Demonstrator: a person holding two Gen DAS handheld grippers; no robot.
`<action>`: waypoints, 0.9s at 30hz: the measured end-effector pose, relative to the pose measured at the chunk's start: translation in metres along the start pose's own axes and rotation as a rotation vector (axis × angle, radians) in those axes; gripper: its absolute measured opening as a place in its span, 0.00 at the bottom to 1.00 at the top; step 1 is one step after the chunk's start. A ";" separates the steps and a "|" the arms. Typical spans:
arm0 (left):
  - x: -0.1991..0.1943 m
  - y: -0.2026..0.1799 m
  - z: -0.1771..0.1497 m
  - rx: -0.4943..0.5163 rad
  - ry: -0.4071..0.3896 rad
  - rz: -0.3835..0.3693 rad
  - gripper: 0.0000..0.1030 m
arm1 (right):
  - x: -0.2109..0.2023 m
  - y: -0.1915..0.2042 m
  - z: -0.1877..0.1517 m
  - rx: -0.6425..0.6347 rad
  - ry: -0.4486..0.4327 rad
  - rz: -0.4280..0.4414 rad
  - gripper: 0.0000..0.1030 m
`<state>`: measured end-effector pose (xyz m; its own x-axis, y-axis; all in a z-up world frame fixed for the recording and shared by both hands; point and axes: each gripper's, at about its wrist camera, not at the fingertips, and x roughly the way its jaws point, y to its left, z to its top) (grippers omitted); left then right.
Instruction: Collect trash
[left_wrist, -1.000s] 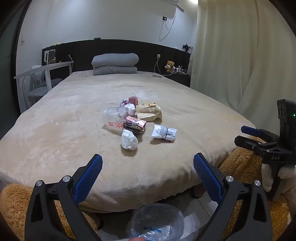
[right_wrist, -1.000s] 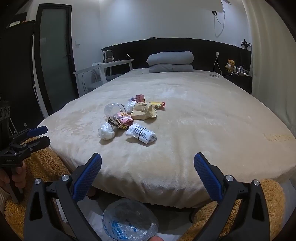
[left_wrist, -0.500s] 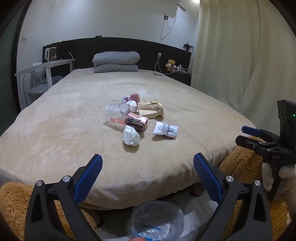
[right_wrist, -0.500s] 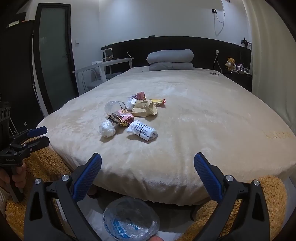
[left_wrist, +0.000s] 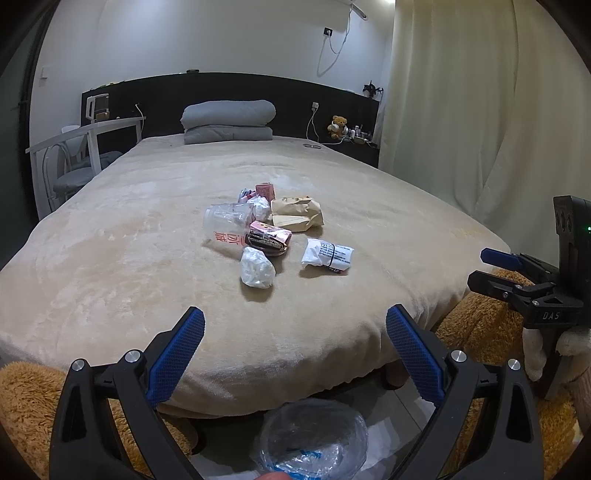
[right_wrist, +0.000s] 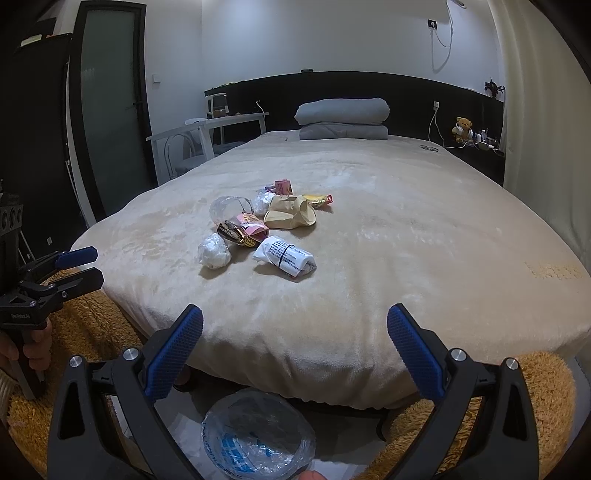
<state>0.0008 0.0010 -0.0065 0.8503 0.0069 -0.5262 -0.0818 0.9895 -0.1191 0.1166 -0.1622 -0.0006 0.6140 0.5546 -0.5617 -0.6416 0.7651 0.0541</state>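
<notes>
Two grippers spread, trash heaped mid-bed

Left gripper (left_wrist: 294, 345) & right gripper (right_wrist: 294, 345): jaws wide apart, nothing held, both short of bed (left_wrist: 110, 266). Trash pile (left_wrist: 273, 236) sits mid-blanket, well apart from both. Plastic-lined bin (right_wrist: 258, 439) below, btw the fingers.

Trash pile (left_wrist: 273, 236) on bed (left_wrist: 147, 258)

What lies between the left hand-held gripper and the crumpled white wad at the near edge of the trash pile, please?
Nothing: in the left wrist view only bare beige blanket stretches from the open left hand-held gripper to the crumpled white wad.
</notes>
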 end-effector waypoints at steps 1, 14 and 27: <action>0.000 0.000 0.000 0.000 0.000 0.000 0.94 | 0.000 0.000 0.000 0.001 0.000 0.000 0.96; 0.001 0.000 -0.002 -0.001 0.004 0.001 0.94 | 0.000 -0.001 -0.001 0.001 0.001 -0.001 0.96; 0.000 0.000 -0.003 0.002 0.003 0.000 0.94 | 0.000 -0.001 -0.001 0.003 0.001 0.001 0.96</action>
<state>-0.0010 0.0004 -0.0090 0.8488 0.0067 -0.5287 -0.0810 0.9898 -0.1175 0.1164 -0.1634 -0.0012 0.6130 0.5547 -0.5626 -0.6408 0.7656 0.0567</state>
